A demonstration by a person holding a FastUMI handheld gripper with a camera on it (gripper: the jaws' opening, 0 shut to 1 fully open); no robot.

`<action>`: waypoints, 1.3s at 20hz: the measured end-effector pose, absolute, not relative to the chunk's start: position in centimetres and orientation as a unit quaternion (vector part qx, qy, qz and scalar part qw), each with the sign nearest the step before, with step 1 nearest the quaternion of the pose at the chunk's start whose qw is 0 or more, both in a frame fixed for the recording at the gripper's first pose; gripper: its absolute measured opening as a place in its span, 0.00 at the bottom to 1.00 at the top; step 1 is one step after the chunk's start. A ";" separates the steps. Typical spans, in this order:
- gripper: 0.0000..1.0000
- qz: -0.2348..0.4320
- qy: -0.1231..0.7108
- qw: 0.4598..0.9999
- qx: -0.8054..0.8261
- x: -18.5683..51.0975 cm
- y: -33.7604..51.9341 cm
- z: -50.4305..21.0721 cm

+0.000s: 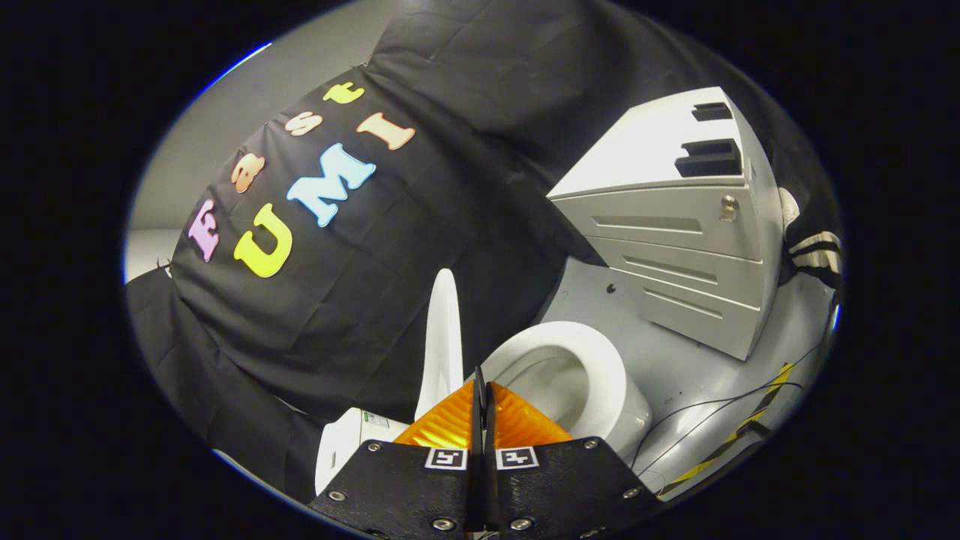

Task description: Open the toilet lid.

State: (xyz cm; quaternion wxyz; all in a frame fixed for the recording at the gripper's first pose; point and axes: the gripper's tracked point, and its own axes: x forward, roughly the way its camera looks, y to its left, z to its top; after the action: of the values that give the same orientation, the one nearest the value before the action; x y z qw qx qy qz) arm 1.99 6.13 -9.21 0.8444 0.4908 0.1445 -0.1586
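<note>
Gripper (480,390) closed, empty, toilet lid (444,337) upright just beyond

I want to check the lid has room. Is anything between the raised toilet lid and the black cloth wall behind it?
Nothing visible. The lid stands upright beside the bowl, with only the cloth wall beyond. The gripper is shut, just short of it.

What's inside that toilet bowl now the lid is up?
The toilet bowl looks bare and white inside, lid raised beside it. The shut gripper covers its near part, hiding the bottom.
</note>
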 end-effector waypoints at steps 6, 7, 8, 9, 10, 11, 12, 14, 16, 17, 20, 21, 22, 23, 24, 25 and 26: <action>0.00 -0.157 0.143 0.859 0.467 2.5 7.6 -6.4; 0.00 -0.155 0.142 0.861 0.463 2.5 7.7 -6.1; 0.00 -0.154 0.141 0.863 0.460 2.5 7.8 -5.9; 0.00 -0.152 0.140 0.864 0.459 2.6 8.0 -5.6; 0.00 -0.151 0.139 0.866 0.456 2.5 8.2 -5.4; 0.00 -0.150 0.137 0.869 0.452 2.5 8.4 -5.1; 0.00 -0.148 0.135 0.872 0.447 2.6 8.7 -4.6; 0.00 -0.144 0.132 0.879 0.435 2.8 9.2 -3.7; 0.00 -0.141 0.130 0.887 0.420 2.9 9.9 -2.8; 0.00 -0.139 0.128 0.891 0.413 3.1 10.2 -2.3; 0.00 -0.132 0.121 0.899 0.401 3.2 11.3 -1.2; 0.00 -0.130 0.118 0.900 0.399 3.3 11.5 -0.8; 0.00 -0.128 0.118 0.901 0.397 3.3 11.8 -0.6; 0.00 -0.128 0.119 0.902 0.394 3.3 11.9 -0.4; 0.00 -0.127 0.118 0.904 0.392 3.5 12.2 -0.1; 0.00 -0.125 0.117 0.906 0.387 3.5 12.4 0.3; 0.00 -0.123 0.114 0.908 0.383 3.5 12.6 0.6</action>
State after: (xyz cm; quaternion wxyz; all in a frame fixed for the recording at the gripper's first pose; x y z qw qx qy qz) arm 3.49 12.64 0.56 0.9082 0.3833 0.1143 -0.1228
